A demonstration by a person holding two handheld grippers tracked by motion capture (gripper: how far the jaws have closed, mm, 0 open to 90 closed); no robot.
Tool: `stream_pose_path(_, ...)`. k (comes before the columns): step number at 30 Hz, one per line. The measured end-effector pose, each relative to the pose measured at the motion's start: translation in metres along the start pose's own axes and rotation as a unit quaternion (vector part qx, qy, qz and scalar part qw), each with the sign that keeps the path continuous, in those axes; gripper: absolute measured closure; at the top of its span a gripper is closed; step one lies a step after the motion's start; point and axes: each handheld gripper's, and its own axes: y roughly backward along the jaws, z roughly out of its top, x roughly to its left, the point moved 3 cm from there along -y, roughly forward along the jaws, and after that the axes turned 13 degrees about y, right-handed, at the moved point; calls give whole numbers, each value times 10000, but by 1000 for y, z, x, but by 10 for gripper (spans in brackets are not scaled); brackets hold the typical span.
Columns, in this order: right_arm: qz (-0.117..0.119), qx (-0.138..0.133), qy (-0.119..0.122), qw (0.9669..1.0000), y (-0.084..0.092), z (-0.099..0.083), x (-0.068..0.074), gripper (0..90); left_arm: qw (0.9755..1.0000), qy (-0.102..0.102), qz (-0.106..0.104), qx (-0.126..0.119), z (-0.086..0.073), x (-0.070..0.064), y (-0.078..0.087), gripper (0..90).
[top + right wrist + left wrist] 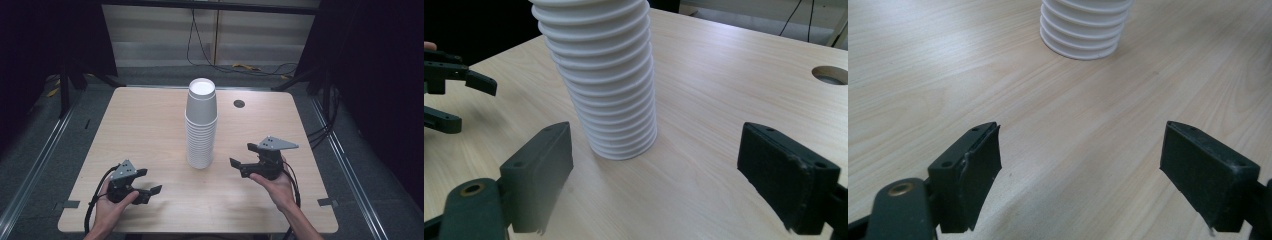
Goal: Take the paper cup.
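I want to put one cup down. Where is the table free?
Free: table left of the cup stack, and right of it below the hole. Crowded: the front, by the left gripper and right gripper.

This looks like a lab or recording bay rather than a home or shop — a single pale wood-laminate surface (150, 130) with a round cable port (239, 104) stands on grey carpet (40, 150), flanked by black curtains (385, 75) on both sides. Metal floor rails (35, 165) run along either side of it, loose black cables (200, 45) hang down and trail across the floor by the pale back wall (160, 35) — and strips of yellow tape (245, 66) lie there.
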Motion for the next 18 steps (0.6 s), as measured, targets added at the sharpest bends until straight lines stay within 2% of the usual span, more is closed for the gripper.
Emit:
stream_pose_path(3, -1, -106, 41, 9999, 2, 7, 0, 147, 10000, -10, -21, -3, 0, -2, -1, 163)
stream_pose_path(11, -82, -181, 4, 9998, 3, 21, -3, 152, 10000, -34, -40, 7, 2, -1, -3, 163)
stream_pose_path(15, -33, -151, 40, 9999, 0, 22, -1, 154, 9999, -118, -58, 28, 3, -3, -4, 163)
stream_pose_path(18, -66, -238, 28, 9997, 0, 23, -2, 165, 9998, -179, -89, 42, 3, -5, -5, 163)
